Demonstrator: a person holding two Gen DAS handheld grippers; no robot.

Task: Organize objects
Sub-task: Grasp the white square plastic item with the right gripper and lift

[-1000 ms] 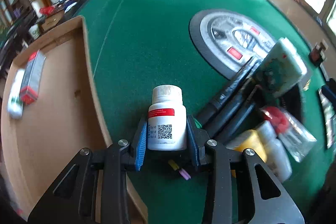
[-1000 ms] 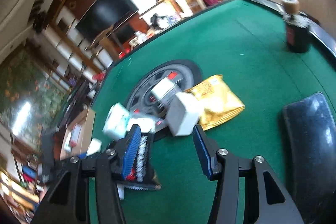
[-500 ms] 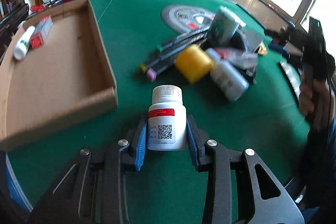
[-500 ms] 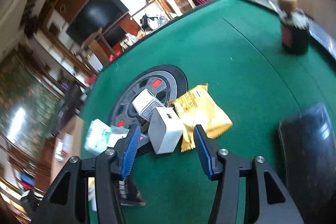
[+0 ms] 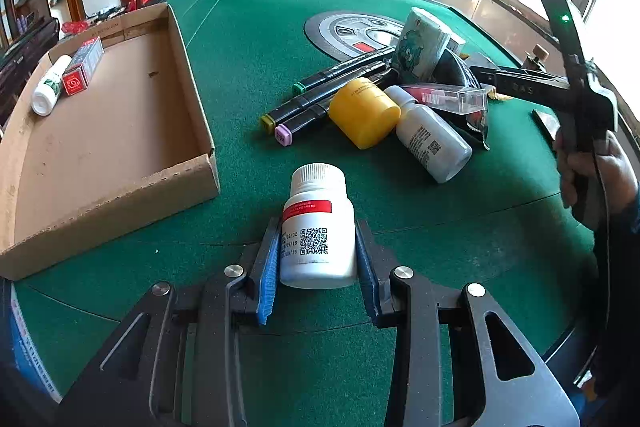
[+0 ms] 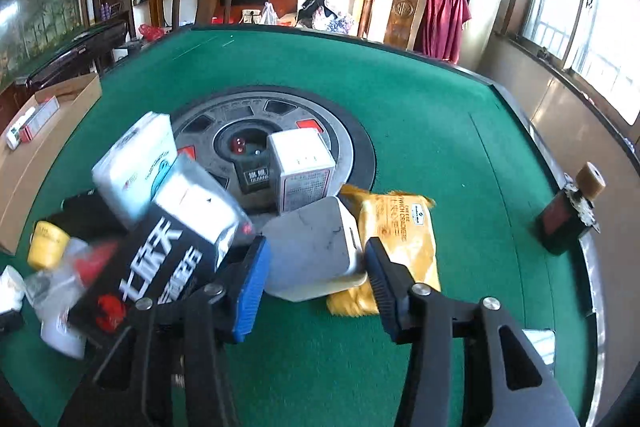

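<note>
Left wrist view: a white pill bottle is clamped upright in the left hand-held gripper above the green bench, while a white adapter block is straddled, contact unclear, by the right hand-held gripper's just-narrowed jaws.

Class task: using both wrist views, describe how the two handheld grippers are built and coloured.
Both the left gripper and the right gripper are matt black, with cut-out angular arms and silver round screws at the joints. Each finger carries a ribbed blue pad. No cables show. The person's sleeve is dark.
</note>
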